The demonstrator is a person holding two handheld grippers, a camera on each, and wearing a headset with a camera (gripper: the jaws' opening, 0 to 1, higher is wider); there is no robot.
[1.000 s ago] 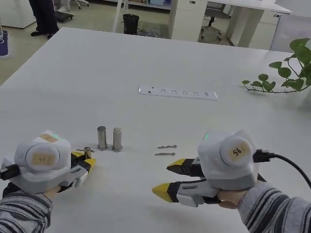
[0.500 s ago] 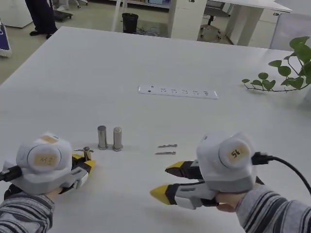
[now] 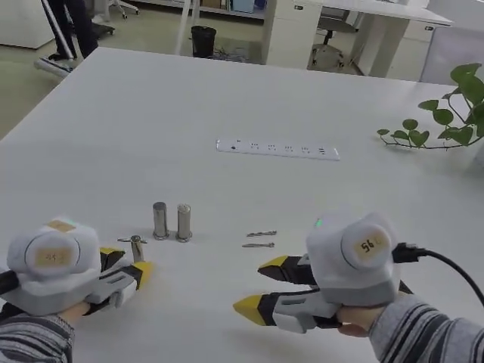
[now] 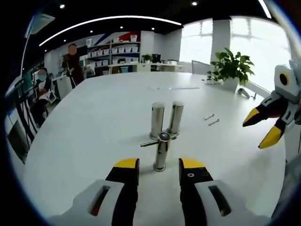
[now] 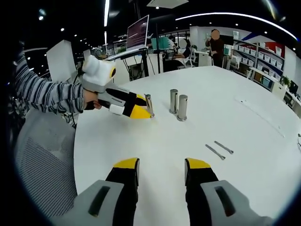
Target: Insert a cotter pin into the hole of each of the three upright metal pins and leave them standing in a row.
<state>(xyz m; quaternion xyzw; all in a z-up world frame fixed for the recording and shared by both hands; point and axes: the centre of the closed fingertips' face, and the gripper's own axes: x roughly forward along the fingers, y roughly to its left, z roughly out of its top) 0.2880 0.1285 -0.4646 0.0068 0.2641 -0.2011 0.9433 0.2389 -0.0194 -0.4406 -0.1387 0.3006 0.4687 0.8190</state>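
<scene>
1 upright pin [image 4: 161, 149] of 3 carries its cotter, just ahead of left tool [image 4: 160, 165] (wide, empty). Right tool [image 3: 261, 286] likewise. Next: grip loose cotter pin [image 3: 258, 244] off surface [image 3: 227, 91]; 2 bare pins [image 3: 184, 222] to do.

Bright, even overhead light washes the white table [image 3: 227, 98], leaving only soft, faint shadows. Small ceiling lamps [image 4: 194, 3] glare as spots, and both gripper views bend strongly toward their edges.
</scene>
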